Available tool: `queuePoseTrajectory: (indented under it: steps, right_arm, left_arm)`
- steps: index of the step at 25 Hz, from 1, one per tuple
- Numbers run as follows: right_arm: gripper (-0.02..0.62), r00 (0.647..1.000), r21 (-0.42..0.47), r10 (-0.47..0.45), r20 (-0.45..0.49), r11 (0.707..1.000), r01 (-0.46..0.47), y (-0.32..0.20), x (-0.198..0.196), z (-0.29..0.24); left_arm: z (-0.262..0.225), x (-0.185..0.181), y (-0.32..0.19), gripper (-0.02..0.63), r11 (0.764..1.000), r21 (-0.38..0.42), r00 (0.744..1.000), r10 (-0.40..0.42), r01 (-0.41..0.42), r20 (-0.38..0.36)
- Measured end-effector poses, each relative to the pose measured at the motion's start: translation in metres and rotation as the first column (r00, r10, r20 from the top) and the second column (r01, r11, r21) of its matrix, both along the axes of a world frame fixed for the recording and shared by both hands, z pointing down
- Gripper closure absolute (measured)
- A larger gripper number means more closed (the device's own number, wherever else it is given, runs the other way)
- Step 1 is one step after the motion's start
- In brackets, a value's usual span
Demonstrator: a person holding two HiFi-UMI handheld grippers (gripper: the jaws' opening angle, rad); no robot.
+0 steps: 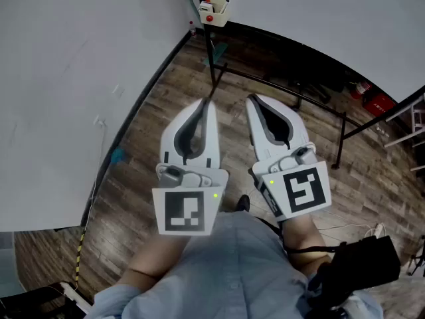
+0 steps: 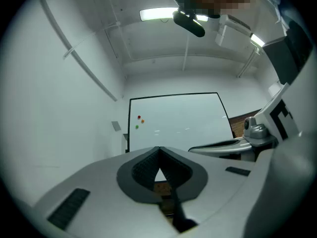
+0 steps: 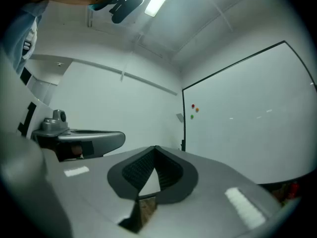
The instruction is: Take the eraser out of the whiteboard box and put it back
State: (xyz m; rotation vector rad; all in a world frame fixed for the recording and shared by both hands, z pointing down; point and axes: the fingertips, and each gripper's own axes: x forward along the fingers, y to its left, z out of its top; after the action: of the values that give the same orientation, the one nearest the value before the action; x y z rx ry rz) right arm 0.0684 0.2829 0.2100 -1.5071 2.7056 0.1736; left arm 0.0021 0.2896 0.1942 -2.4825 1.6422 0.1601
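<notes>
The whiteboard point(image 1: 319, 18) stands ahead on a black frame. A small cream box point(image 1: 214, 10) hangs at its near corner with red items in it; I cannot make out an eraser. My left gripper point(image 1: 207, 105) and right gripper point(image 1: 252, 100) are held side by side over the wooden floor, well short of the box. Both are shut with nothing between the jaws. The left gripper view shows the left gripper point(image 2: 159, 148) with its tips together and the whiteboard point(image 2: 178, 120) beyond. In the right gripper view the right gripper point(image 3: 155, 148) is likewise shut, with the whiteboard point(image 3: 247, 118) at the right.
A white wall point(image 1: 60, 78) runs along the left. The whiteboard's black stand legs point(image 1: 342, 131) cross the floor ahead. Red extinguishers point(image 1: 372, 100) sit at the far right. A black bag point(image 1: 358, 271) hangs near the person's right side. Small coloured magnets point(image 2: 139, 120) dot the board.
</notes>
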Motion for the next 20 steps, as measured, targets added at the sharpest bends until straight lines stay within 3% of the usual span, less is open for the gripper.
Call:
queuePoseTrajectory:
  steps: [20]
  right_arm:
    - [0.595,0.999,-0.035,-0.022,0.038,0.999,0.023,-0.001,0.017,0.009]
  left_arm:
    - [0.007,0.017,0.001,0.601,1.000,-0.012,1.000,-0.014,0.015,0.023]
